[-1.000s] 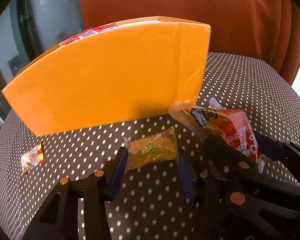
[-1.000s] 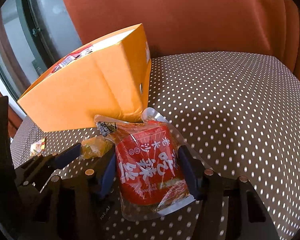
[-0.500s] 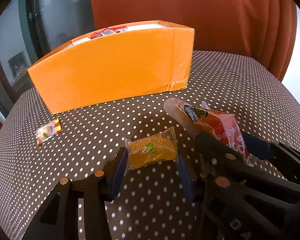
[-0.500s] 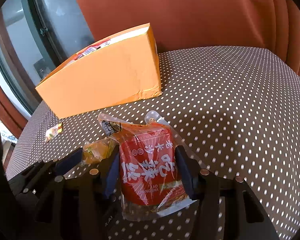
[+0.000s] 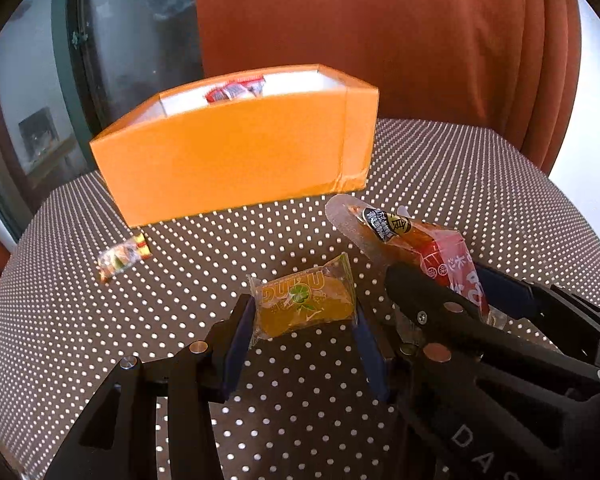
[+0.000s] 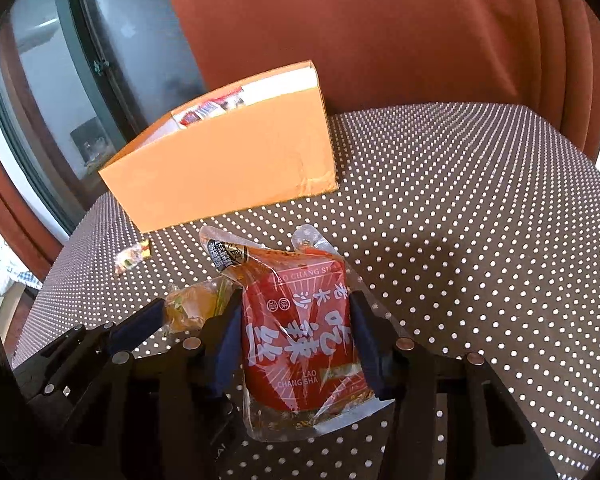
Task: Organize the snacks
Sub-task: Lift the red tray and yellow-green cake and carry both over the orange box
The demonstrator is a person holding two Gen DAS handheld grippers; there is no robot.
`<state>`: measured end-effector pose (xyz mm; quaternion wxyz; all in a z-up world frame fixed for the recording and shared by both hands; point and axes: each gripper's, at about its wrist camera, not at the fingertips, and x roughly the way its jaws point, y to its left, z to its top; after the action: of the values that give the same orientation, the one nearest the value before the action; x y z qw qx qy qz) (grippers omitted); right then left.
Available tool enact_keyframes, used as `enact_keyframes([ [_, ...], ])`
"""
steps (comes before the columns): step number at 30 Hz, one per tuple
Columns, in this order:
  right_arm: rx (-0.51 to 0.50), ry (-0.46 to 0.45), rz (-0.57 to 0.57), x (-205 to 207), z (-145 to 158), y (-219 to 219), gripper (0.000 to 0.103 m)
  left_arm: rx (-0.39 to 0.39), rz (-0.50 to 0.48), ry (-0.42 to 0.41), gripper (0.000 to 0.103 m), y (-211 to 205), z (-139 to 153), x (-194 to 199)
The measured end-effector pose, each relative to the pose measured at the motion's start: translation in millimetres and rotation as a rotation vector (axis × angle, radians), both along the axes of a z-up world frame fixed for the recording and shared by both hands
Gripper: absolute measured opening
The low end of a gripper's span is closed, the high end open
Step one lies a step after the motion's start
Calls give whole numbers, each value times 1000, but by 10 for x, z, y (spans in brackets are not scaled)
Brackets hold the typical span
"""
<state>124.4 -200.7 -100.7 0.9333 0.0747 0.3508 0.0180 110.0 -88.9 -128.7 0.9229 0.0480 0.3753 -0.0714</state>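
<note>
Both snacks are already picked up and held above the dotted table (image 5: 440, 168), so I judge the step in hand is to carry them to the orange box (image 5: 236, 168); the next move calls for lifting each one over the near wall of the box and letting it go inside. Nearest, the left gripper (image 5: 304, 320) is closed about halfway on a small yellow jelly pack (image 5: 306, 306), its blue fingers (image 5: 242, 330) pressing the two short ends of the wrapper. Just beside it, to the right, the right gripper (image 6: 296, 336) is also partly closed, and it holds a red spicy pouch (image 6: 300, 344) by its two sides, with the clear top of the pouch pointing toward the box. Farther, near the left front corner of the box, one small candy (image 5: 122, 256) lies on the table. The box stands beyond, open at the top, with some red packets (image 5: 234, 90) already inside.
</note>
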Motion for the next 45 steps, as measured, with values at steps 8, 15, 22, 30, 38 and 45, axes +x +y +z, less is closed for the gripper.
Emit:
enact_keyframes([
  [8,-20,-62,-5,-166,330,79,53,6,2,-64,51,37,374,-165],
  [15,-47,-116,-6,-327,654,182,53,-14,2,-107,51,81,686,-316],
  [22,-75,-174,-1,-435,949,313,53,-32,10,-164,51,187,962,-395],
  [30,-103,-233,10,-431,1242,473,53,-46,27,-225,51,323,1263,-372],
  [38,-127,-296,31,-286,1500,607,53,-66,50,-286,51,486,1535,-220],
  [45,-118,-339,72,-16,1616,707,53,-56,77,-322,51,610,1655,43],
])
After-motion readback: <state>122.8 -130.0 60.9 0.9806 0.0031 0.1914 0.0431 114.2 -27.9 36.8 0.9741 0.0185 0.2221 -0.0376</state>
